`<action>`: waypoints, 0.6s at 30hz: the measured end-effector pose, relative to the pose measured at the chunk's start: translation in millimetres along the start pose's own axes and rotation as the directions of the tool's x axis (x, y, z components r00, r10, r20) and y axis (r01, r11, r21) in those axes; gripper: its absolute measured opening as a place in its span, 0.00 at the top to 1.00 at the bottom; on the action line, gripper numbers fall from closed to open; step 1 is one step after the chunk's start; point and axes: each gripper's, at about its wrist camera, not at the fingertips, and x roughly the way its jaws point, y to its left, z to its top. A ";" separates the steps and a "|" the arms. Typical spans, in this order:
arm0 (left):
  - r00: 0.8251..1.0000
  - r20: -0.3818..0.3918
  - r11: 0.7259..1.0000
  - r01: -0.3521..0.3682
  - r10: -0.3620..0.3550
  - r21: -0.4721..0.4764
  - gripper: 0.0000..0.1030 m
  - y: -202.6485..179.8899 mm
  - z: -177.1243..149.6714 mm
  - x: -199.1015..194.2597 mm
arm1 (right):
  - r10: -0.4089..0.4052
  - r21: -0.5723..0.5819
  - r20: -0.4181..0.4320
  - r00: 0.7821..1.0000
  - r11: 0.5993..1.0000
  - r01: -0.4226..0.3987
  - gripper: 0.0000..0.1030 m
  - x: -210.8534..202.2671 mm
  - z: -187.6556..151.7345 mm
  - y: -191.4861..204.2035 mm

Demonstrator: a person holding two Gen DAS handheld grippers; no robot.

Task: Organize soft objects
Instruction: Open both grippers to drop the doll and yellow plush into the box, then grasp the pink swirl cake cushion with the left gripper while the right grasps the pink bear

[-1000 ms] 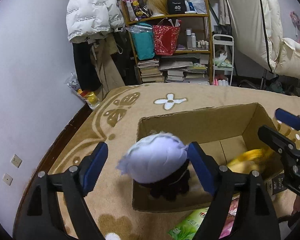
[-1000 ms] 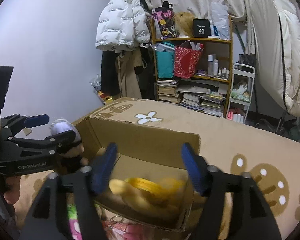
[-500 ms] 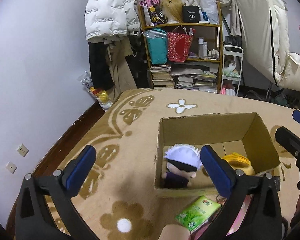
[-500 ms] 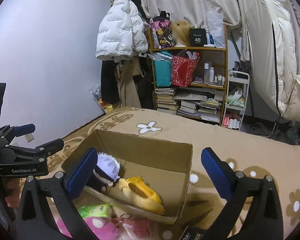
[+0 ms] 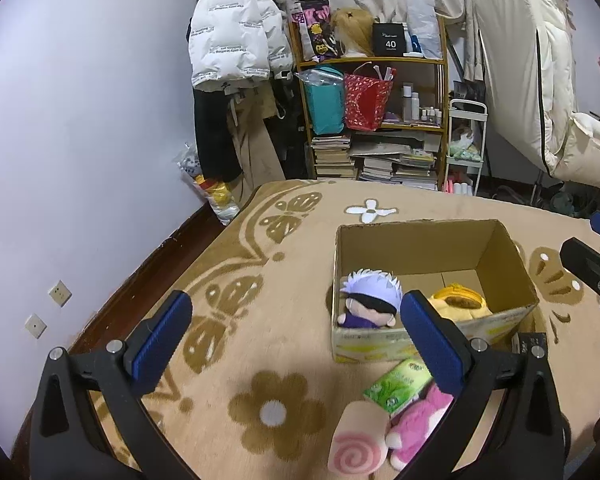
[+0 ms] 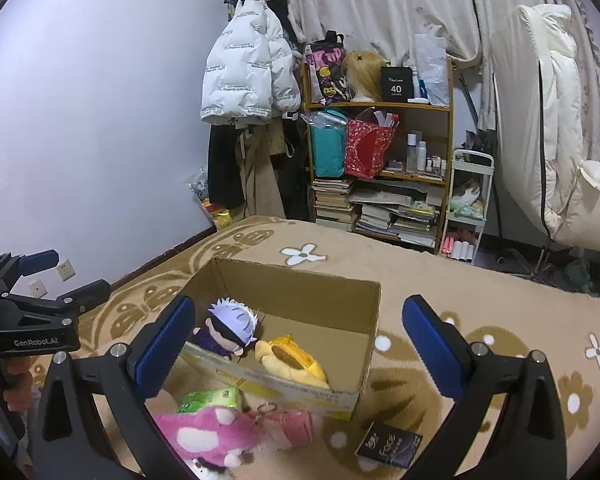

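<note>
Now doll (image 5: 370,298) lies boxed (released).

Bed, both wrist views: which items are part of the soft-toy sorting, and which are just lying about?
Part of the job:
cardboard box
white-haired doll, in the box
yellow plush, in the box
pink plush, outside
swirl cushion, outside

Lying about:
green tissue pack
dark booklet
bookshelf
white jacket

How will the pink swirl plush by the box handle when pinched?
The pink swirl plush looks stuffed and fuzzy, so it probably squashes and weighs little. Its rounded roll shape may roll if nudged. Fuzzy fabric likely grips the fingers well.
</note>
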 end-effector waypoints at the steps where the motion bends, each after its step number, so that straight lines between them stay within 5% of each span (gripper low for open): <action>1: 1.000 -0.001 1.000 0.001 -0.001 -0.002 0.00 0.9 -1.0 -2.3 | 0.001 0.007 -0.002 1.000 1.000 -0.001 0.00 -2.7 -1.6 -0.2; 18: 0.989 -0.145 1.000 0.020 -0.021 -0.008 0.00 -0.5 -42.3 8.9 | 0.048 0.130 -0.073 0.996 0.991 -0.039 0.00 -1.1 -45.1 2.1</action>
